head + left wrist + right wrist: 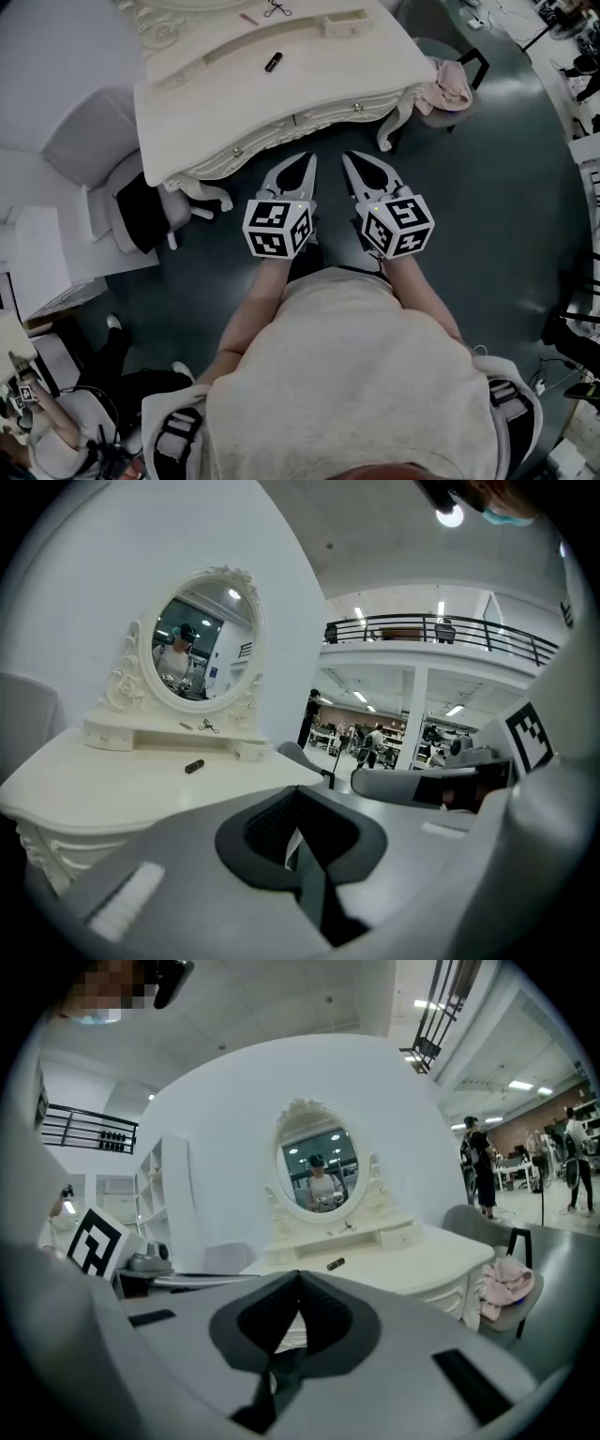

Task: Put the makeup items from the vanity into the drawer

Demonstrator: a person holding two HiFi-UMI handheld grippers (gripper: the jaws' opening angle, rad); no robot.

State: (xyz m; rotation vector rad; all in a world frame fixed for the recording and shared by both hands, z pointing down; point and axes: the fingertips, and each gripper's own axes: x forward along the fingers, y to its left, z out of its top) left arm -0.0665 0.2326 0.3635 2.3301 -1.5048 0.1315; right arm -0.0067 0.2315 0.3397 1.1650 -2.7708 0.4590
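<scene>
A white vanity (281, 84) with an oval mirror (202, 649) stands ahead of me. On its top lie a small black tube (273, 63), a thin pink stick (247, 18) and a black wire clip (277, 9). Its front drawers (309, 117) with round knobs are closed. My left gripper (309, 159) and right gripper (347, 157) hang side by side just short of the vanity's front edge, both shut and empty. The tube (194, 766) lies left of the left gripper (298, 789). In the right gripper view the tube (335, 1264) lies beyond the right gripper (300, 1277).
A grey chair with a pink cloth (448, 84) stands right of the vanity. A grey padded seat with a dark garment (141, 206) stands at its left. Dark floor lies around me. A person (37, 412) sits at the lower left. People stand far off in the hall (375, 742).
</scene>
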